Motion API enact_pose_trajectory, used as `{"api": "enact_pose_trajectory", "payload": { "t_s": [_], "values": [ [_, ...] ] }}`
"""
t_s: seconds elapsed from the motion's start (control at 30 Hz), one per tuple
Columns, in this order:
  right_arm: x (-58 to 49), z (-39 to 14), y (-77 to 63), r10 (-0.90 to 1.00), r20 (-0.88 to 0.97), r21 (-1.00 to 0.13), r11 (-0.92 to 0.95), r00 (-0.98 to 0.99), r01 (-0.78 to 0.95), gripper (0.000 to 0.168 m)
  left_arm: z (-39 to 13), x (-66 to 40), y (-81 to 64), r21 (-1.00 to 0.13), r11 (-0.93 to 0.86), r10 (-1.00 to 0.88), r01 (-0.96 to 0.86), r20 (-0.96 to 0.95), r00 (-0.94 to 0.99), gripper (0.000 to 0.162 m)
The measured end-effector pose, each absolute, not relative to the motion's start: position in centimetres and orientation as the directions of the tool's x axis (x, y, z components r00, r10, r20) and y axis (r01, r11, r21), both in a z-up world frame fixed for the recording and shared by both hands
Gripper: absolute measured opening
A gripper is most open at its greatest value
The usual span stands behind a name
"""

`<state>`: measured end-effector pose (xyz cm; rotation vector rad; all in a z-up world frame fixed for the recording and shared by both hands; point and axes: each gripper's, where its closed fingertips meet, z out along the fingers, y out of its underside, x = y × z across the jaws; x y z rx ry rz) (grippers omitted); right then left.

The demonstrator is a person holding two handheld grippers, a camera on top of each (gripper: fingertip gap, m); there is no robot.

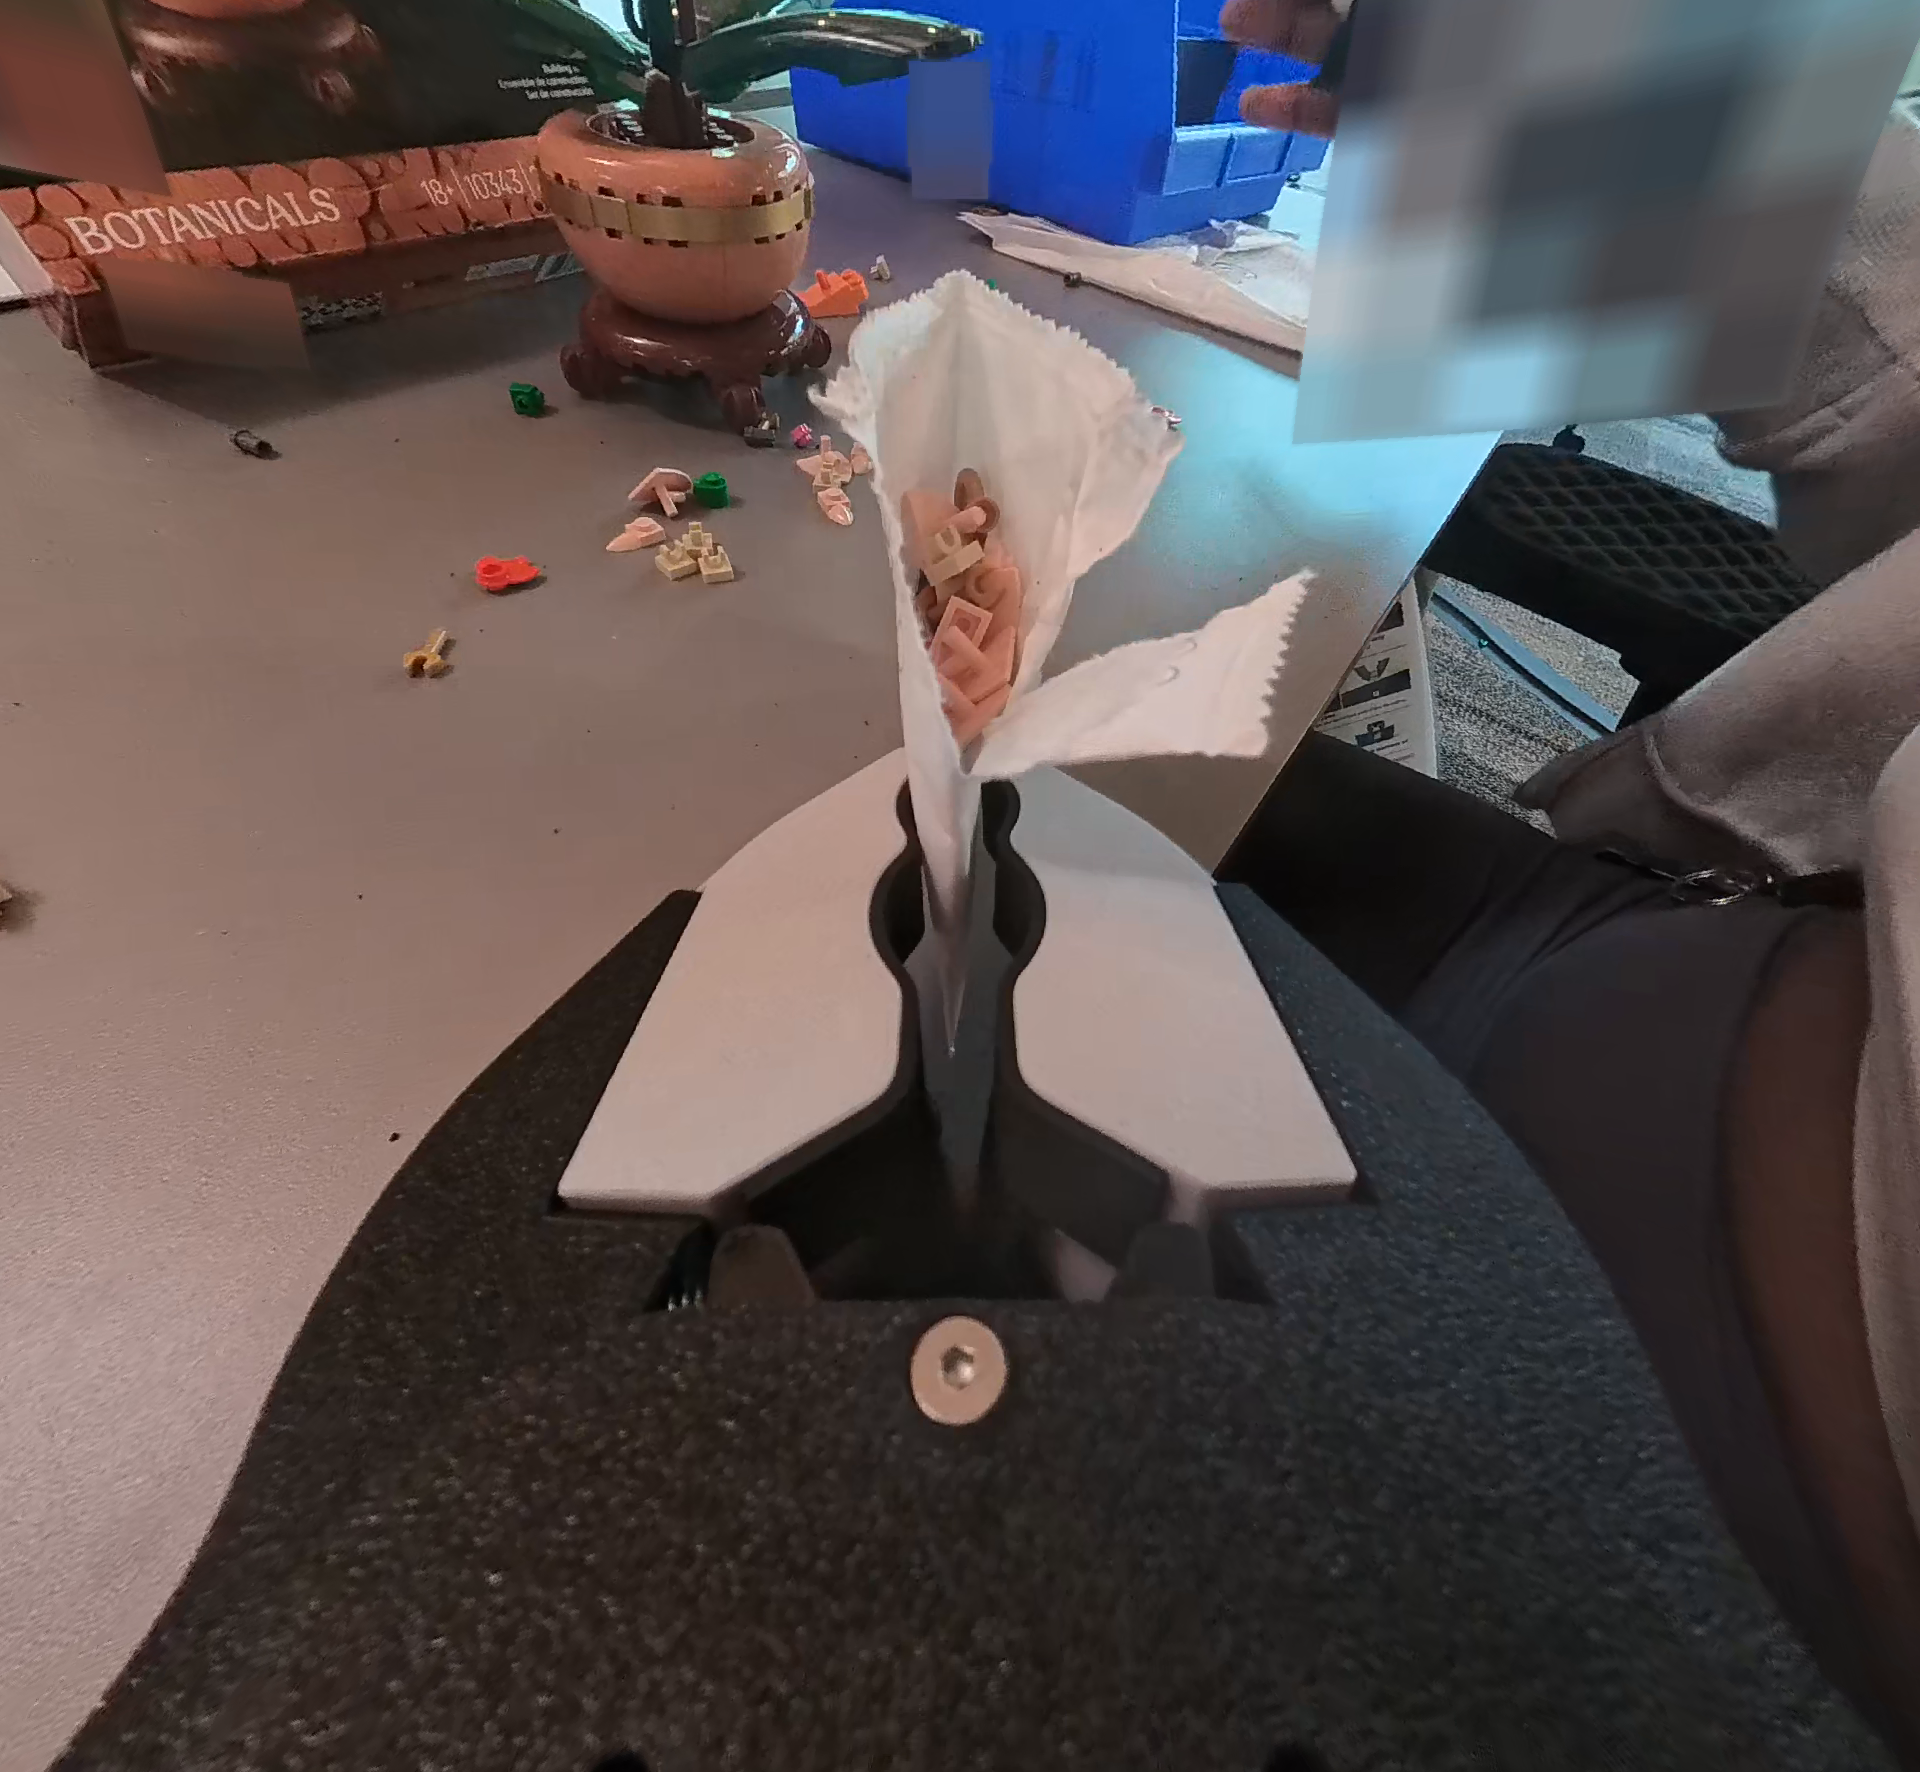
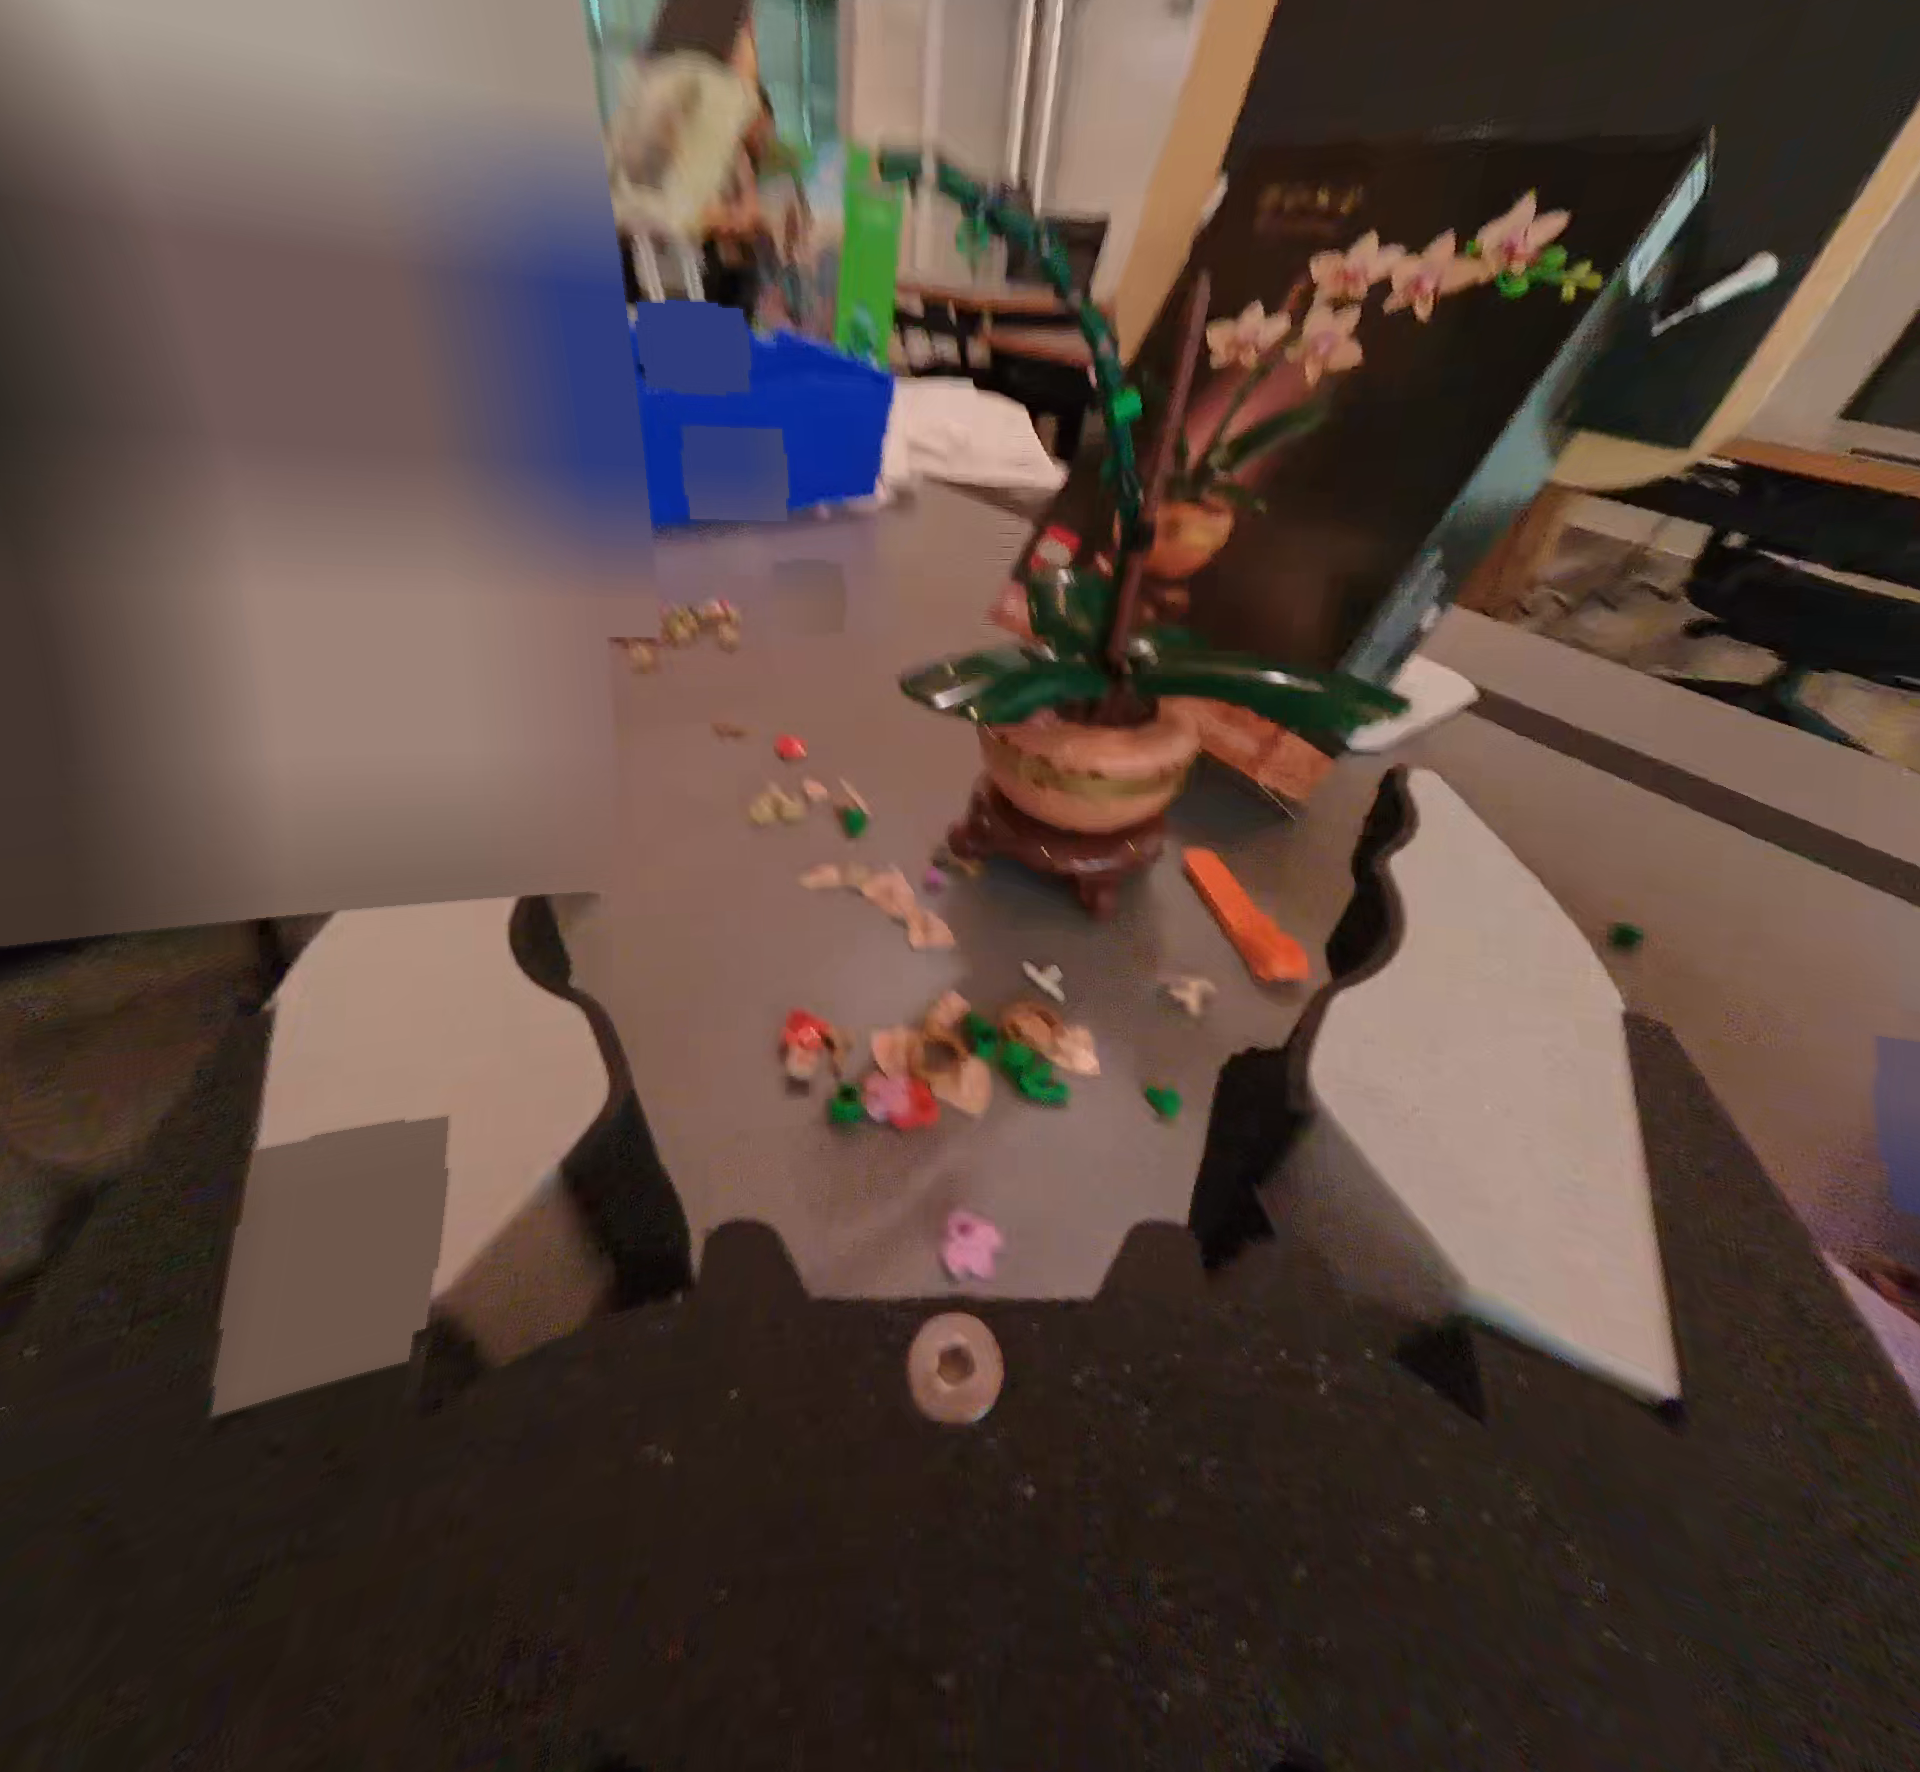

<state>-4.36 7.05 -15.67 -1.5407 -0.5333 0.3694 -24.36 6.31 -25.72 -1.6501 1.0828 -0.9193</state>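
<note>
A torn-open white paper bag (image 1: 997, 517) stands at the centre of the left wrist view, holding small pink and tan building bricks (image 1: 961, 600) in its open mouth. The left gripper (image 1: 956, 849) is closed tight on the bag's lower corner, the paper pinched between its grey fingers (image 1: 790, 995). Behind, at upper left, a brick-built pink pot (image 1: 675, 216) on a dark brown stand carries green leaves, and a blue plastic bin (image 1: 1039, 60) sits at upper centre; what it holds cannot be seen.

The grey table (image 1: 260, 787) bears scattered loose pieces (image 1: 675, 538), with a dark picture box (image 1: 260, 195) standing at upper left. An office room lies beyond.

In the blurred right wrist view, the right gripper (image 2: 956, 849) is spread wide and holds nothing, with a cluster of small parts (image 2: 956, 1057) on the table between its fingers, and an orange tool (image 2: 1242, 912) lies right of centre.
</note>
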Motion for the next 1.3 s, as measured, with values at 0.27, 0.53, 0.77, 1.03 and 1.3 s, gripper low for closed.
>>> {"api": "enact_pose_trajectory", "payload": {
  "t_s": [0.27, 0.53, 0.77, 1.03, 1.3],
  "values": [
    [-4.4, -25.5, 7.7, 0.620, 0.062, -0.880, -0.336, 0.782, 0.336, 0.089, -25.7, -24.4, 6.2, -0.952, -0.183, -0.939, -0.245, 0.095, 0.332, 0.008],
    [-5.1, -29.1, 8.7, 0.686, -0.016, -0.725, -0.509, 0.728, 0.464, 0.074, -25.6, -24.4, 6.3, -0.953, -0.193, -0.938, -0.235, 0.109, 0.328, 0.008],
    [-6.0, -28.9, 8.7, 0.723, -0.034, -0.733, -0.488, 0.690, 0.475, 0.025, -25.6, -24.4, 6.3, -0.954, -0.198, -0.938, -0.225, 0.118, 0.325, 0.008],
    [-6.7, -28.7, 8.6, 0.757, 0.047, -0.730, -0.419, 0.651, 0.540, 0.031, -25.6, -24.4, 6.3, -0.955, -0.192, -0.938, -0.228, 0.110, 0.327, 0.008],
    [-8.0, -28.9, 9.6, 0.799, -0.048, -0.724, -0.441, 0.600, 0.530, 0.027, -25.5, -24.4, 6.2, -0.955, -0.185, -0.939, -0.231, 0.103, 0.329, 0.008]
  ]
}}
